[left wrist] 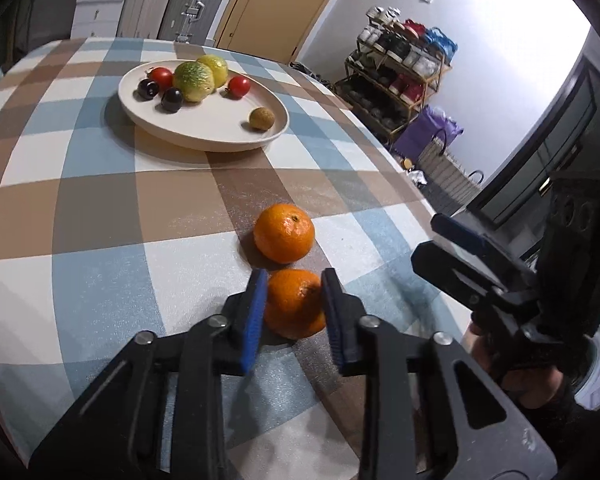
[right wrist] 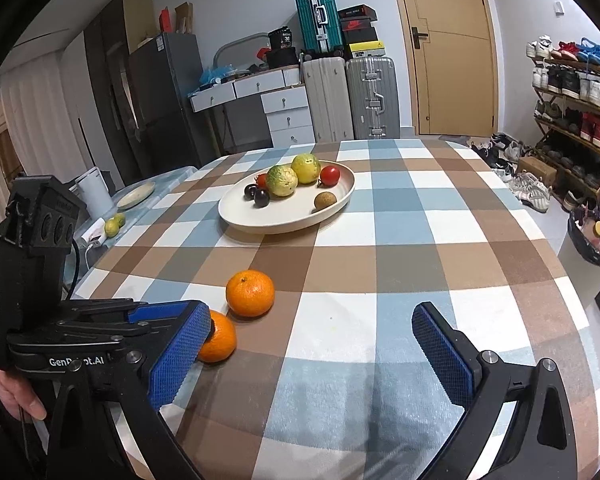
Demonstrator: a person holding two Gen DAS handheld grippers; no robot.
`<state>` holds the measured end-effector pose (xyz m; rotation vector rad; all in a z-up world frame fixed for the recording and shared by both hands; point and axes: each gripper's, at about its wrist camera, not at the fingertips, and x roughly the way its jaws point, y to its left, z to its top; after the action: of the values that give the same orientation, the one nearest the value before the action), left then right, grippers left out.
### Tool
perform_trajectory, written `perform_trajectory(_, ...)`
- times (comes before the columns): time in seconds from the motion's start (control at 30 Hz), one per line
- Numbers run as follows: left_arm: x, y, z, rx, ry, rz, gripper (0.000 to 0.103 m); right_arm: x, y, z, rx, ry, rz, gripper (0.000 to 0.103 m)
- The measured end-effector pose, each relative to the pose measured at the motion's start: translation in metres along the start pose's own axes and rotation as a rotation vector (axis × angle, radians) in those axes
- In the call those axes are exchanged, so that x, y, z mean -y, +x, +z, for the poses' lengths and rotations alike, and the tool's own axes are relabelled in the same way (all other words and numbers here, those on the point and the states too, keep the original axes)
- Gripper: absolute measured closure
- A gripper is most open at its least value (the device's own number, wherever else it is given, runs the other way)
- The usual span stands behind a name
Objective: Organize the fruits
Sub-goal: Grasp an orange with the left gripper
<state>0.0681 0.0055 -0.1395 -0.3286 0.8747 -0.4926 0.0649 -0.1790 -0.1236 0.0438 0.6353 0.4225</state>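
My left gripper (left wrist: 294, 300) is shut on the near orange (left wrist: 296, 304), its blue pads pressing both sides; the fruit sits at the checked tablecloth near the front. In the right wrist view that near orange (right wrist: 220, 338) shows partly hidden behind a blue pad. A second orange (left wrist: 284, 233) (right wrist: 250, 293) lies just beyond it, free. Farther back stands a cream plate (left wrist: 204, 136) (right wrist: 288, 216) with two yellow-green fruits (left wrist: 194, 80), red tomatoes (left wrist: 239, 86), dark plums (left wrist: 172, 99) and a small brown fruit (left wrist: 261, 119). My right gripper (right wrist: 312, 344) hangs open over bare cloth, right of both oranges.
The table edge (left wrist: 380, 148) falls away on the right toward a shoe rack (left wrist: 396, 80) and bags on the floor. A side table at the left holds a small plate (right wrist: 136, 195) and green fruits (right wrist: 114, 225). Suitcases (right wrist: 350, 98) and drawers stand behind the table.
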Motion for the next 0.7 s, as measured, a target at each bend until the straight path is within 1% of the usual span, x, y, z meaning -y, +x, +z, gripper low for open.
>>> perform_trajectory(0.07, -0.003, -0.002, 0.002, 0.007, 0.002, -0.009, 0.085, -0.001, 0.003, 0.003, -0.003, 0.000, 0.009, 0.000)
perform_trajectory(0.13, -0.006, -0.002, 0.002, -0.002, -0.010, -0.023, 0.085, -0.003, 0.008, 0.007, -0.004, -0.003, 0.017, 0.000)
perform_trajectory(0.17, -0.006, -0.001, 0.003, -0.009, -0.023, -0.019, 0.080, -0.004, 0.010, 0.009, -0.006, -0.005, 0.016, 0.000)
perform_trajectory(0.2, -0.006, 0.002, 0.003, -0.026, -0.027, -0.022, 0.072, -0.005, 0.013, 0.011, -0.007, -0.003, 0.015, 0.000)
perform_trajectory(0.23, -0.006, 0.005, 0.002, -0.042, -0.029, -0.028, 0.067, -0.004, 0.014, 0.013, -0.004, 0.004, 0.018, 0.000)
perform_trajectory(0.27, -0.005, 0.008, 0.001, -0.052, -0.032, -0.030, 0.058, -0.003, 0.015, 0.014, -0.001, 0.014, 0.025, 0.000)
perform_trajectory(0.3, -0.004, 0.010, -0.001, -0.056, -0.035, -0.024, 0.054, -0.003, 0.015, 0.015, 0.001, 0.024, 0.032, 0.000)
perform_trajectory(0.43, 0.001, 0.017, -0.006, -0.066, -0.026, -0.047, 0.054, -0.002, 0.016, 0.014, -0.002, 0.031, 0.035, 0.000)
perform_trajectory(0.47, 0.003, 0.019, -0.006, -0.074, -0.020, -0.052, 0.056, -0.002, 0.017, 0.014, -0.005, 0.028, 0.033, 0.000)
perform_trajectory(0.5, 0.006, 0.023, -0.008, -0.087, -0.009, -0.052, 0.065, -0.002, 0.017, 0.013, -0.008, 0.027, 0.032, 0.000)
perform_trajectory(0.57, 0.010, 0.026, -0.010, -0.094, 0.013, -0.044, 0.066, 0.000, 0.019, 0.013, -0.014, 0.030, 0.033, 0.000)
perform_trajectory(0.63, 0.012, 0.027, -0.010, -0.098, 0.021, -0.064, 0.067, 0.001, 0.021, 0.014, -0.017, 0.038, 0.035, 0.000)
perform_trajectory(0.7, 0.011, 0.022, -0.009, -0.072, 0.019, -0.057, 0.067, 0.001, 0.022, 0.015, -0.020, 0.041, 0.038, 0.000)
